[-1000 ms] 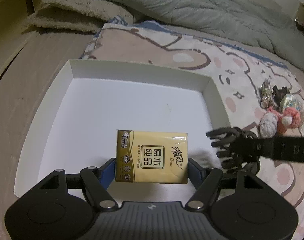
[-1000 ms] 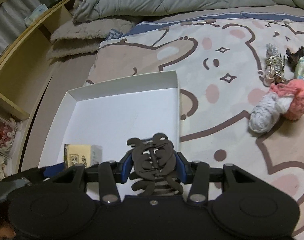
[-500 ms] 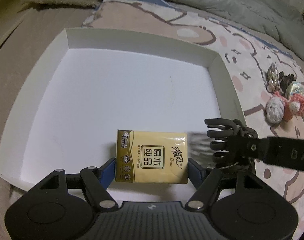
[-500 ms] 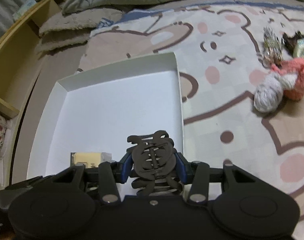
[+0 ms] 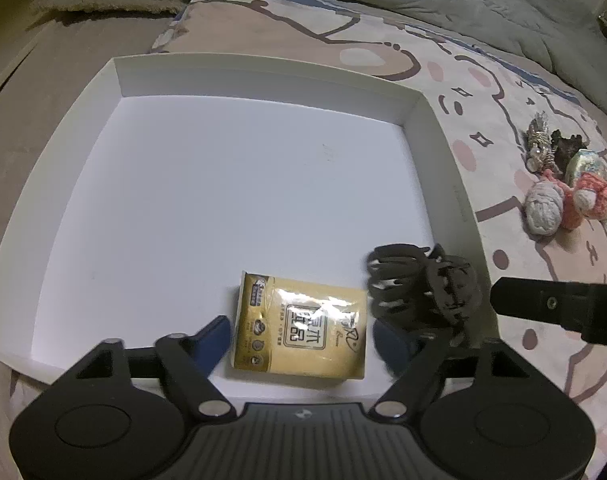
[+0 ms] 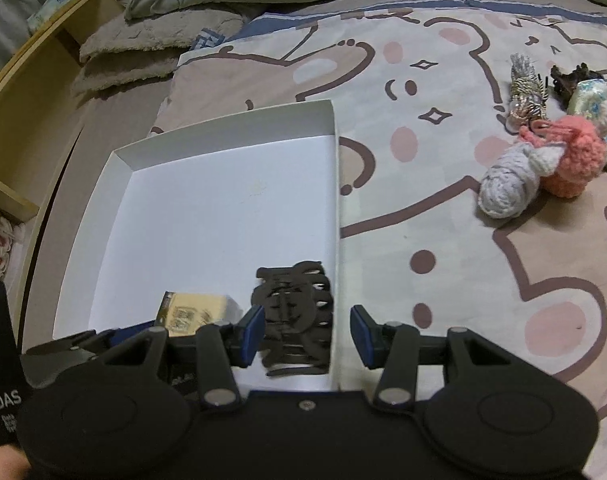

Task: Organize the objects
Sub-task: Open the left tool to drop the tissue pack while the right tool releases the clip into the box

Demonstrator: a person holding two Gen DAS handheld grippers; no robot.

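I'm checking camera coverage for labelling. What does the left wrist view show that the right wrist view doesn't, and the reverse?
Only the left wrist view shows the tissue pack's printed top face and the tray's left wall. Only the right wrist view shows the wooden shelf. Both show the tray, the pack, the black hair claw, both open grippers, the knitted toys.

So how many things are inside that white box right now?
2. A yellow tissue pack lies near the white box's front edge, and a black hair claw sits just right of it, by the right wall. The grippers' bodies may hide something at the very front.
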